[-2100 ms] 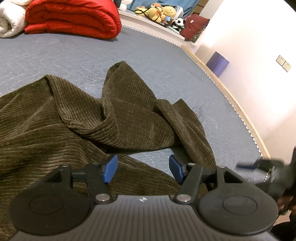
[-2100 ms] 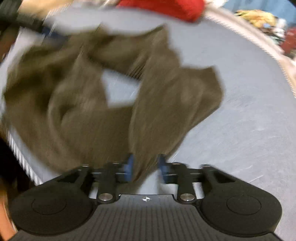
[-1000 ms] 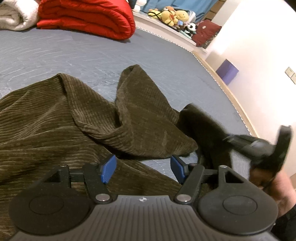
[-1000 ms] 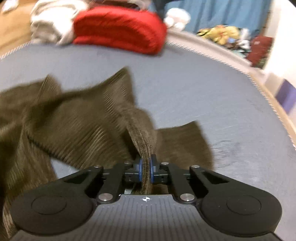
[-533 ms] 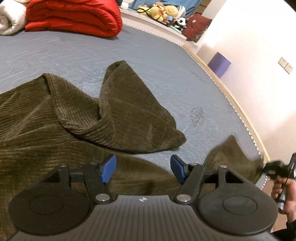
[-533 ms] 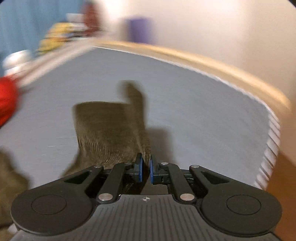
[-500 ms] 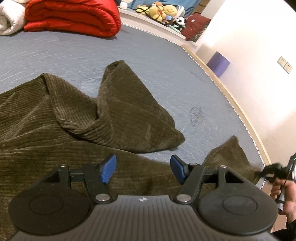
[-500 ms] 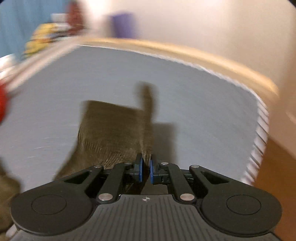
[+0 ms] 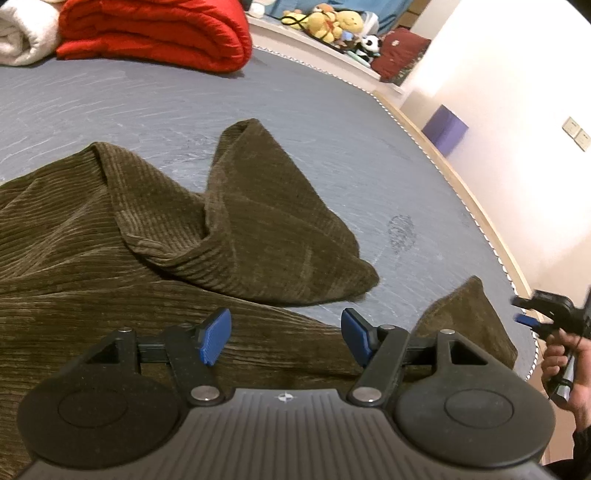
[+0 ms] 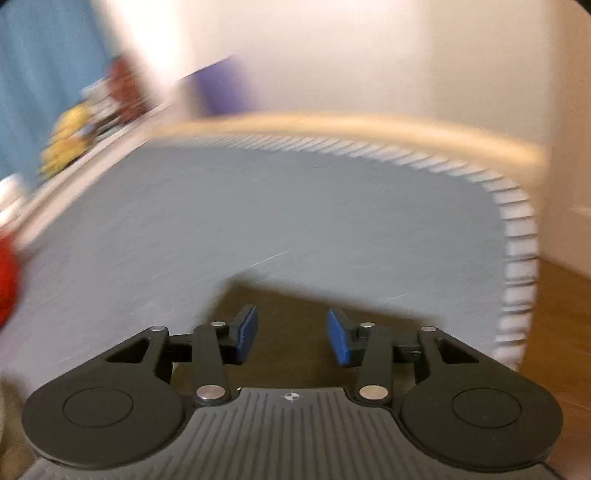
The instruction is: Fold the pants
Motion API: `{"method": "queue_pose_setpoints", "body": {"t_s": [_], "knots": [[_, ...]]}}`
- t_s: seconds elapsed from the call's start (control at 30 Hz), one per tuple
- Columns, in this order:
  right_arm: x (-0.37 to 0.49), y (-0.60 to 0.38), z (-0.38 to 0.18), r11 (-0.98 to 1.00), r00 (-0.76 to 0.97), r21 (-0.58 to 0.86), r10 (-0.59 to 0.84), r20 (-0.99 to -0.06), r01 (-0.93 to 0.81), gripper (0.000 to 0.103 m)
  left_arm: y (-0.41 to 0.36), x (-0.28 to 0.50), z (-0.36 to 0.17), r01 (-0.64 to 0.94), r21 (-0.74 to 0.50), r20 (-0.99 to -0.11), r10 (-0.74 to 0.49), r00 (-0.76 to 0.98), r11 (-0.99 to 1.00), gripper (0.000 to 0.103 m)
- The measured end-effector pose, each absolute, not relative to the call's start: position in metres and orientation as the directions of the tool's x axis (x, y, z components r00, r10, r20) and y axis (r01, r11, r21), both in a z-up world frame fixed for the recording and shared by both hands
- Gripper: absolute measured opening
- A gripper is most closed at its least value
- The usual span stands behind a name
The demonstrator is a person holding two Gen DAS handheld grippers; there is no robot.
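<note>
With the fingers of both the left gripper and the right gripper spread and nothing held, the pants, lying rumpled on the bed, risk being folded crooked unless the bunched far leg is flattened.

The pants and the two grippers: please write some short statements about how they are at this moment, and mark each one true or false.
1. The right gripper is clamped on the pants. False: its fingers are apart, holding nothing.
2. The left gripper is open over the pants. True.
3. The pants lie on a grey bed. True.
4. The pants are folded neatly. False: they lie crumpled, one leg bunched up.
5. A red blanket lies at the far side of the bed. True.
</note>
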State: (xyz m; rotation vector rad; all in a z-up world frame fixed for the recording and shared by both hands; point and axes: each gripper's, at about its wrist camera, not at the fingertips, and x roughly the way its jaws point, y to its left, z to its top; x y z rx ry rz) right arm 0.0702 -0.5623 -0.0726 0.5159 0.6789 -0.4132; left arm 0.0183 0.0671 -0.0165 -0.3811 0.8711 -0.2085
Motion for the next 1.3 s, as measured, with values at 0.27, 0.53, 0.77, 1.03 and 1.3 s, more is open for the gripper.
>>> {"method": "queue_pose_setpoints", "body": {"t_s": [0.27, 0.53, 0.77, 1.03, 1.3], "knots": [[0.181, -0.503, -0.126, 0.901, 0.596, 0.215, -0.059, -0.801, 0.378, 0.077, 0.084, 0.023, -0.017, -0.018, -0.418, -0.703, -0.311, 0.639, 0.908, 0.071], [0.214, -0.476, -0.148, 0.918, 0.563, 0.001, -0.242, -0.790, 0.396, 0.007, 0.102, 0.032, -0.024, -0.054, -0.395, -0.721, -0.273, 0.637, 0.917, 0.072], [0.226, -0.529, -0.120, 0.805, 0.681, 0.170, -0.343, -0.647, 0.568, 0.000, 0.103, 0.030, -0.026, -0.051, -0.377, -0.723, -0.259, 0.641, 0.925, 0.072], [0.210, -0.596, -0.136, 0.747, 0.636, 0.236, -0.305, -0.709, 0.621, 0.051, 0.112, 0.022, -0.020, -0.063, -0.369, -0.716, -0.240, 0.656, 0.927, 0.072], [0.163, -0.646, -0.138, 0.742, 0.566, 0.138, -0.363, -0.740, 0.656, 0.067, 0.127, 0.011, -0.005, -0.086, -0.384, -0.691, -0.224, 0.688, 0.919, 0.072]]}}
